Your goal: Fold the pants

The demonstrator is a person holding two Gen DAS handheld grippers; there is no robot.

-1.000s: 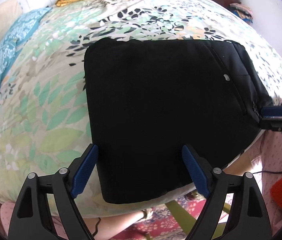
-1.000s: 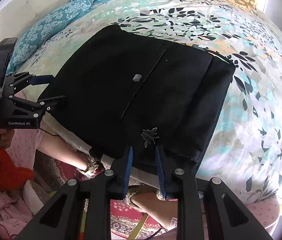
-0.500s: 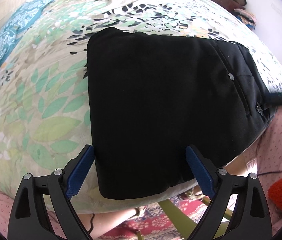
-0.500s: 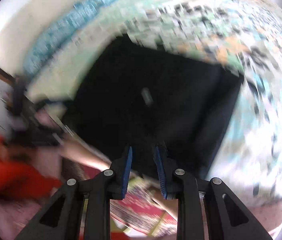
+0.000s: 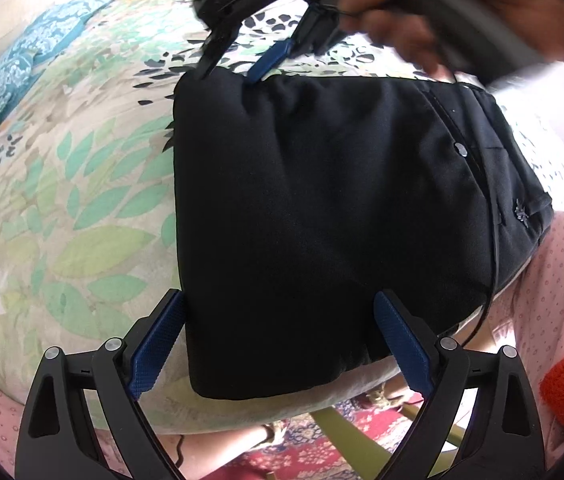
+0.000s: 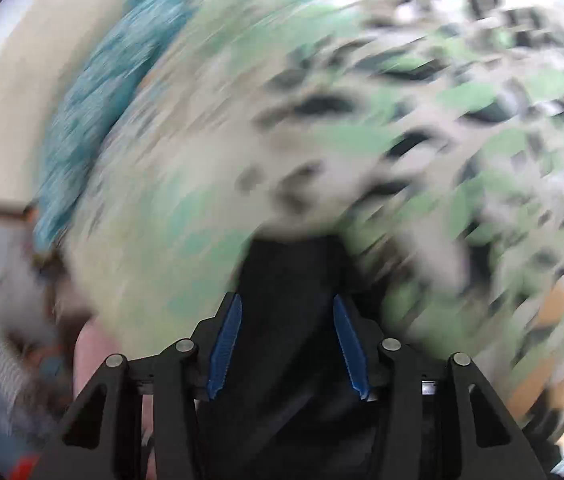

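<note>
left tongs (image 5: 278, 334) gape wide, pointing down; right tongs (image 6: 286, 346) are opening.

Left view: close above the near edge of the pants (image 5: 321, 220), looking steeply down and across the bed (image 5: 62, 200).
Right view: blurred; seemingly low over the pants' (image 6: 285, 280) far corner, facing down.
Shared: pants, bed (image 6: 202, 160).

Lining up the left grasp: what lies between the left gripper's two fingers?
The near edge of the folded black pants spans the open left gripper, seen in the left wrist view.
</note>
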